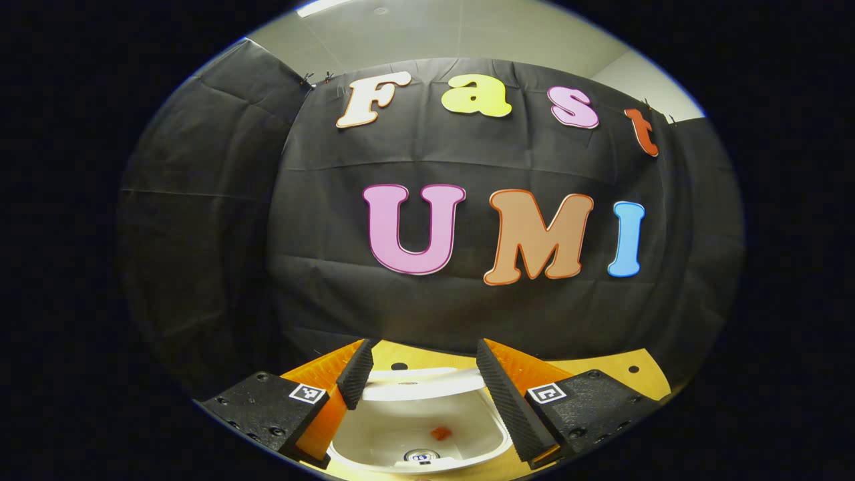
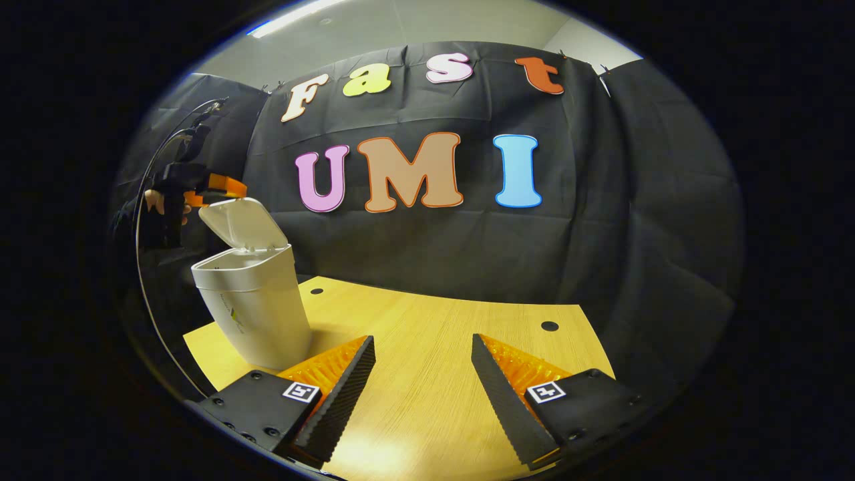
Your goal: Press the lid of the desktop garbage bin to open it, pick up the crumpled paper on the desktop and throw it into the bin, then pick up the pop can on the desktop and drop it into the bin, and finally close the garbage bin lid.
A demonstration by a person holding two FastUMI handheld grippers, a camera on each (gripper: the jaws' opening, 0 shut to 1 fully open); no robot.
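Observation:
In the left gripper view I look down into the white garbage bin, whose lid is raised at its far side. The silver top of the pop can lies inside, with a small orange-red patch beside it. My left gripper hangs open just above the bin's mouth, holding nothing. The right gripper view shows the bin standing at the table's left, its lid tilted up. My left gripper, held by a hand, hovers over that lid. My right gripper stands open and empty over bare tabletop.
The yellow wooden table has small dark holes near its far edge. Black cloth walls close in behind and on both sides. A thin cable arcs down at the far left beside the bin.

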